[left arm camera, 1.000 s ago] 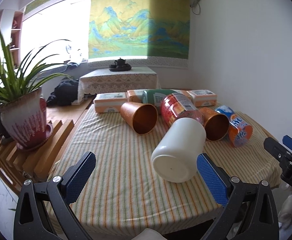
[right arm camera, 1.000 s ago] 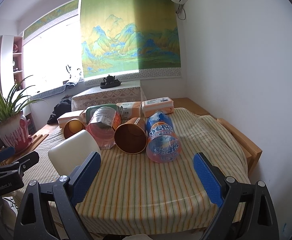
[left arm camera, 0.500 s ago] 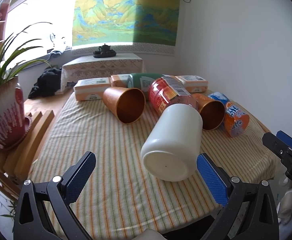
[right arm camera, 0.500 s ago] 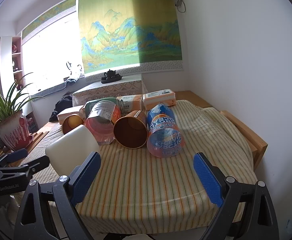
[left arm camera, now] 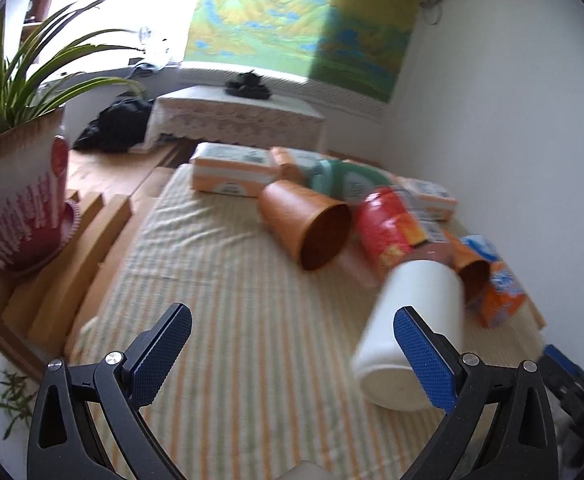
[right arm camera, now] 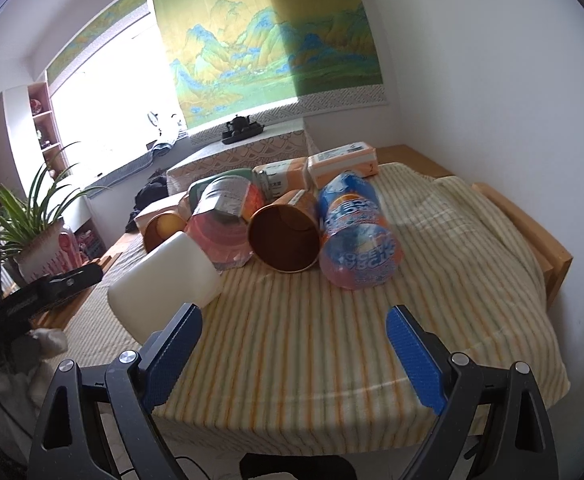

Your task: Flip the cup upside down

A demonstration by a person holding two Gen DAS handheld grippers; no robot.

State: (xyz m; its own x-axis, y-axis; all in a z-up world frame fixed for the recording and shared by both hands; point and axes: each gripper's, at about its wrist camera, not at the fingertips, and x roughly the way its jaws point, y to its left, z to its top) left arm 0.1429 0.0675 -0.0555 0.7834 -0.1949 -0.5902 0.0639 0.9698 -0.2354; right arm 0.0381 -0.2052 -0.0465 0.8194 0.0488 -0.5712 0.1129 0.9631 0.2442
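Note:
A white cup [left arm camera: 408, 332] lies on its side on the striped tablecloth [left arm camera: 251, 320], its base toward me; it also shows in the right wrist view [right arm camera: 163, 284]. Two copper cups lie on their sides, one at the left [left arm camera: 308, 224] and one at the right [right arm camera: 285, 236]. My left gripper [left arm camera: 292, 356] is open and empty, its right finger [left arm camera: 424, 360] just in front of the white cup. My right gripper [right arm camera: 292, 356] is open and empty above the table's near edge, the white cup beyond its left finger [right arm camera: 171, 356].
A red snack jar [left arm camera: 392, 232], a blue-orange snack pack [right arm camera: 356, 232], a green canister [left arm camera: 352, 184] and tissue boxes [left arm camera: 231, 168] crowd the back of the table. A potted plant [left arm camera: 15, 184] stands on wooden slats at the left. A white wall is at the right.
The left gripper's view has swung left and tilted, so the white cup now sits by its right finger instead of between the fingers. The right gripper has tilted slightly; the objects have not moved.

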